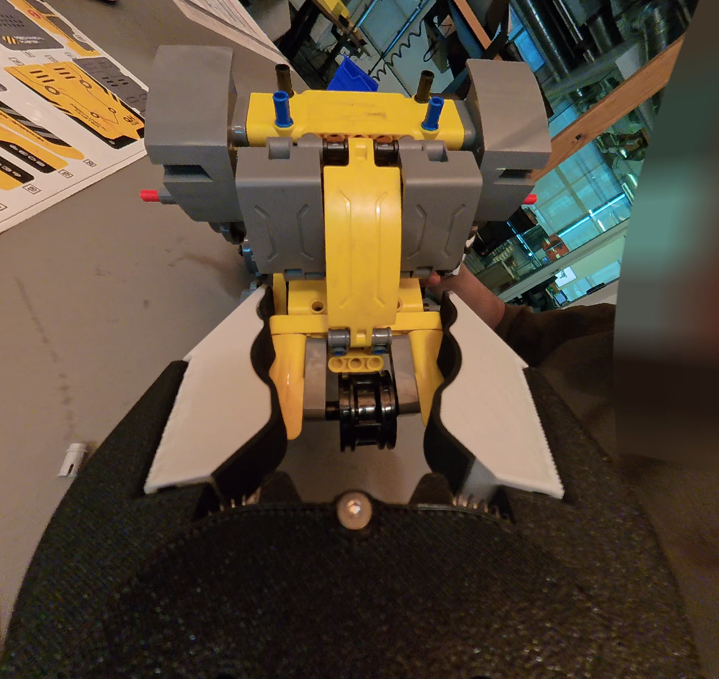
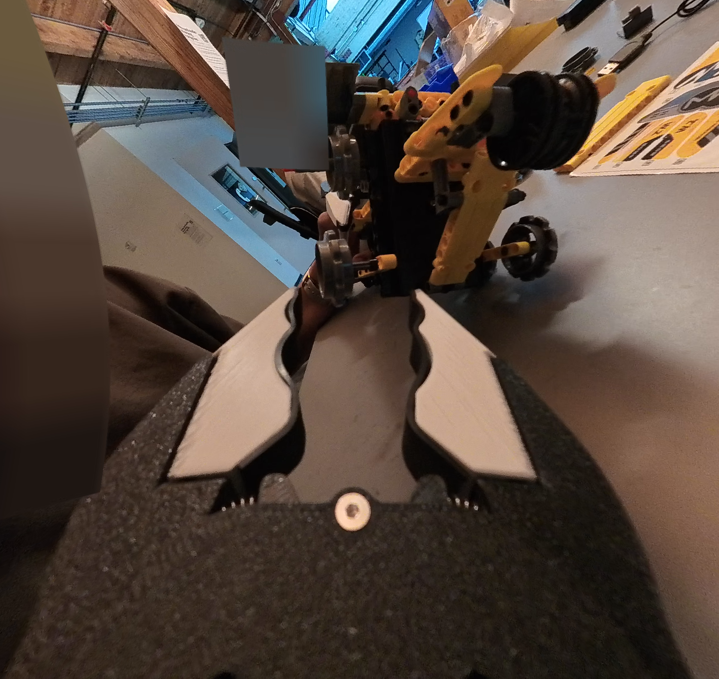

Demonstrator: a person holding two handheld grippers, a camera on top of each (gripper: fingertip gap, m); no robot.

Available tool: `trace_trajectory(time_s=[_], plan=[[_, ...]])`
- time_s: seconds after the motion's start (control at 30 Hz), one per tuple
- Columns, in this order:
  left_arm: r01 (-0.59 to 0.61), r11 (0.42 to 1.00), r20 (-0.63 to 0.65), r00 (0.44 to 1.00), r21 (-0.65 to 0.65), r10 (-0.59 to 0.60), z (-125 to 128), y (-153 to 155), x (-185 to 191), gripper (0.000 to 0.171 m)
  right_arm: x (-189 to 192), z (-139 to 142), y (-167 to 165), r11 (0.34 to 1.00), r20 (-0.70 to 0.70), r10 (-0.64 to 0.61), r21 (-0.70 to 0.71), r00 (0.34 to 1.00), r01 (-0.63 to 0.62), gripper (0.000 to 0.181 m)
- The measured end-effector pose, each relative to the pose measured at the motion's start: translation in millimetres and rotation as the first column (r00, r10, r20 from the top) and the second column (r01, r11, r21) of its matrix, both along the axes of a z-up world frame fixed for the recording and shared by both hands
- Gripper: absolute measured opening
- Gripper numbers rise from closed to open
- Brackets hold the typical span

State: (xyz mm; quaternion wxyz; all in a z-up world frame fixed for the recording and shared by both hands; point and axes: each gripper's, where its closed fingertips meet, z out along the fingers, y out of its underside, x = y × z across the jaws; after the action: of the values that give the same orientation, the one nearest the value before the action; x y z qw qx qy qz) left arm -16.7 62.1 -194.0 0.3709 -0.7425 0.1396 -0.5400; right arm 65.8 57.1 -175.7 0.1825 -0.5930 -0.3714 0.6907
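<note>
A yellow and grey toy-brick vehicle model (image 1: 362, 209) fills the left wrist view, held tilted above the grey table (image 1: 97, 310). My left gripper (image 1: 355, 302) is shut on the model's narrow yellow end, one white finger (image 1: 218, 388) on each side, with a black wheel (image 1: 367, 411) between them. In the right wrist view the same model (image 2: 439, 193) is seen from its side. My right gripper (image 2: 354, 298) is open and empty, its tips just short of the model's black underside. A hand (image 2: 330, 232) shows behind the model.
A sticker sheet (image 1: 50, 116) and a booklet (image 1: 218, 3) lie on the table to the left. A small white piece (image 1: 72, 460) lies near my left gripper. In the right wrist view a sticker sheet (image 2: 661, 135), yellow parts (image 2: 626, 116) and bags of parts (image 2: 486, 18) lie beyond the model.
</note>
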Motion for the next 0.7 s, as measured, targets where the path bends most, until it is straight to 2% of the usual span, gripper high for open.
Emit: trace_trajectory(time_s=[0.23, 0.47, 0.7], plan=[[0.001, 1.0, -0.007, 1.0, -0.001, -0.001, 0, 1, 1, 0.083, -2, 0, 6, 1.0, -0.002, -0.018, -0.01, 1.0, 0.018, 0.054], [0.01, 1.0, -0.028, 1.0, 0.019, -0.009, 0, 0, 3, 0.083, 1, 5, 1, 0.999, -0.035, 0.025, 0.024, 0.999, -0.024, 0.056], [0.071, 0.988, -0.185, 0.982, 0.14, -0.045, -3, -10, 15, 0.083, 4, 0, -21, 0.976, 0.005, 0.13, 0.177, 0.992, -0.129, 0.06]])
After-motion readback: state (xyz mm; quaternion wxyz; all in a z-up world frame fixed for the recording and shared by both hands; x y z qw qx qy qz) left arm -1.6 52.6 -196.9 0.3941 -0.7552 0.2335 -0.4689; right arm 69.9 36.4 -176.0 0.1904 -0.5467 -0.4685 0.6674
